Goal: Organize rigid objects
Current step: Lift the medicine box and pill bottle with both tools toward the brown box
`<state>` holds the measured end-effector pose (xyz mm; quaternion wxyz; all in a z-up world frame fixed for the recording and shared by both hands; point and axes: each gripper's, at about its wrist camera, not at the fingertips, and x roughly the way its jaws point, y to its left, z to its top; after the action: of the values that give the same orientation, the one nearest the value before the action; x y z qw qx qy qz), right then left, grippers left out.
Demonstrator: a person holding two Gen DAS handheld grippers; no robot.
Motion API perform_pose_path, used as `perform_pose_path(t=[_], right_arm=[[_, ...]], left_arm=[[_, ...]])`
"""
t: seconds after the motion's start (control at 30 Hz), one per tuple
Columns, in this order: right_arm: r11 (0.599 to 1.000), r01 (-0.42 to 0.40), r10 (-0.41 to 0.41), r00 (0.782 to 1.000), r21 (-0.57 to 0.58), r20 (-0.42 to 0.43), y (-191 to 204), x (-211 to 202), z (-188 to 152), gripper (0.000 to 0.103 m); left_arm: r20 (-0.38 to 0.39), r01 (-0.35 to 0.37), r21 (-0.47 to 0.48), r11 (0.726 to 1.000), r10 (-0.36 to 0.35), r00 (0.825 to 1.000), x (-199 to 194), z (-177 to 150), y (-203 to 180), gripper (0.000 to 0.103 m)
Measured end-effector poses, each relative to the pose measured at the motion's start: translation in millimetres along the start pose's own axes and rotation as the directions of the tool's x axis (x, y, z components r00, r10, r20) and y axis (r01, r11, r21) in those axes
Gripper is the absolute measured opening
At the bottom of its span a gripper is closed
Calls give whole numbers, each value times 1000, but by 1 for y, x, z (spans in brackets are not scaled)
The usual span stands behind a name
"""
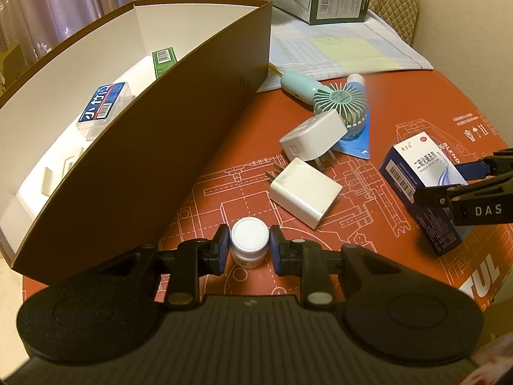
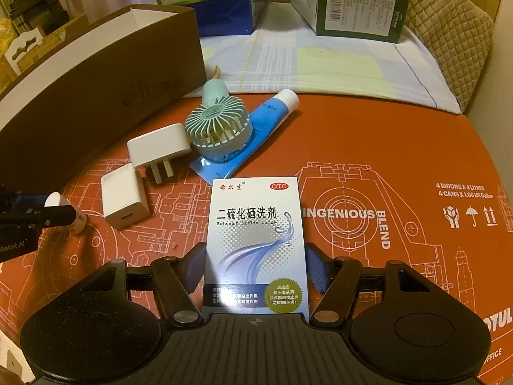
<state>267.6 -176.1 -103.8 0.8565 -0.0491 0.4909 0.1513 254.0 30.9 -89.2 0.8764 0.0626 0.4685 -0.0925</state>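
While both grips sit on their loads, the left tongs (image 1: 250, 247) are clamped tight on the small white-capped jar (image 1: 249, 240), pads pressing its sides just under the lid, and the right tongs (image 2: 255, 269) stand about half open yet closed on the blue-and-white lotion carton (image 2: 255, 240), squeezing its long edges. Both items look low over the orange counter (image 1: 384, 256), near edge, with the big brown box (image 1: 160, 147) rising at the left. My read: each piece heads for that box, and doing it well means lifting straight up first, high enough to clear the tall brown wall before swinging left. The jar is slick and round, so keep it upright and don't relax the squeeze; the carton is light card, so gentle pressure, no crushing. Inside the box, a clear case with a blue label (image 1: 104, 107) sits mid-floor and a green packet (image 1: 164, 59) leans at the far end; open white floor shows between them. Out on the counter, two white chargers (image 1: 304, 189) lie just beyond the jar, with the mint fan (image 1: 336, 102) and blue tube (image 2: 272, 109) farther back, so sweep high over them. The right-hand rim of the counter lies close, so carry leftward.
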Motion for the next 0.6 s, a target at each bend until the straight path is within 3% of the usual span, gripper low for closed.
perform_pose_path(t=[0.6], right_arm=[[1000,-12,12,1000,-5,4,1,-4,-6,61]], left_arm=[[-3,-3,3,1000,3,1000,-1,-4,-1,22]])
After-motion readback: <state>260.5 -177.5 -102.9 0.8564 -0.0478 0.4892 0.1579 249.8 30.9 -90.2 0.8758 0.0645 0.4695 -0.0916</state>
